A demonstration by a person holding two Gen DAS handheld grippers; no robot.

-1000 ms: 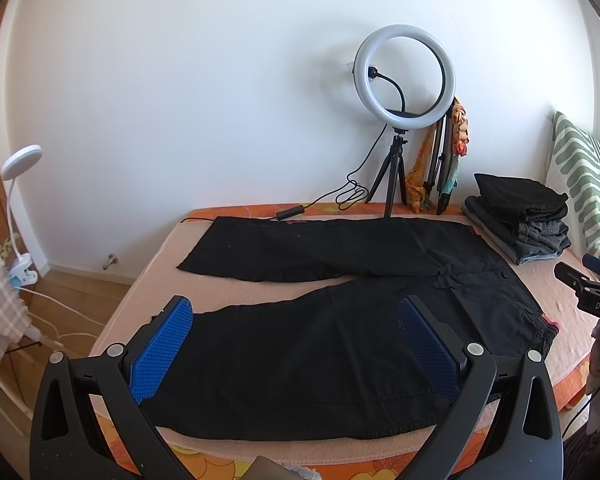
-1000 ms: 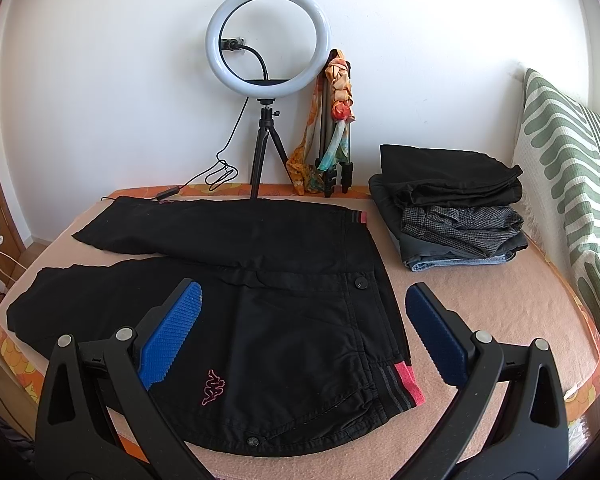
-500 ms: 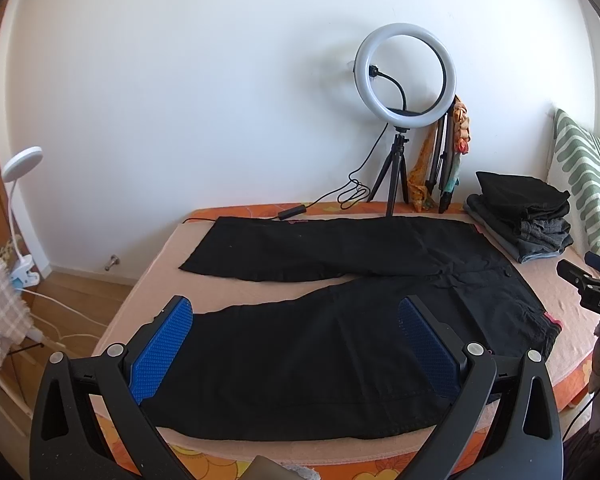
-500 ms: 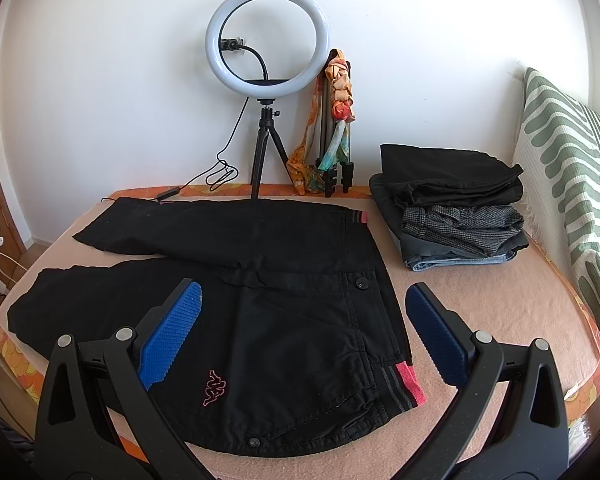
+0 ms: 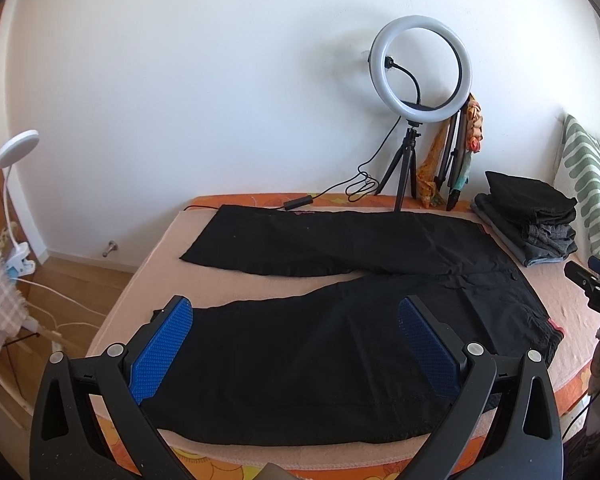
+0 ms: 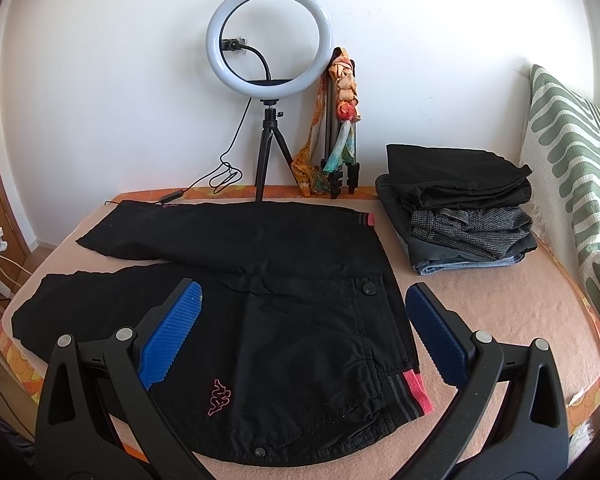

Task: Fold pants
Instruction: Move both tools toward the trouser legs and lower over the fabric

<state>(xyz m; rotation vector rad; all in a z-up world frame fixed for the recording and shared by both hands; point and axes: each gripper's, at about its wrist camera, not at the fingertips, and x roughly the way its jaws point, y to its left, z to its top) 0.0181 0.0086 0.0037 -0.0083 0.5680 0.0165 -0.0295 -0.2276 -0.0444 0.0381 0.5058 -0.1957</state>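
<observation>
Lying flat on a peach-covered bed [image 6: 500, 304], black pants [image 6: 284, 320] near a white wall [image 5: 180, 80].

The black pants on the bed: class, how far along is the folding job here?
Done: the black pants lie spread flat on the bed, legs apart; a stack of folded clothes sits beside them. In hand: nothing; the left gripper and right gripper hover open above the fabric. Left: every fold, probably starting with laying one leg over the other.

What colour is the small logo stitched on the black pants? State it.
Pink, an outline logo on the black pants near the waistband; the right wrist view shows it best.
</observation>
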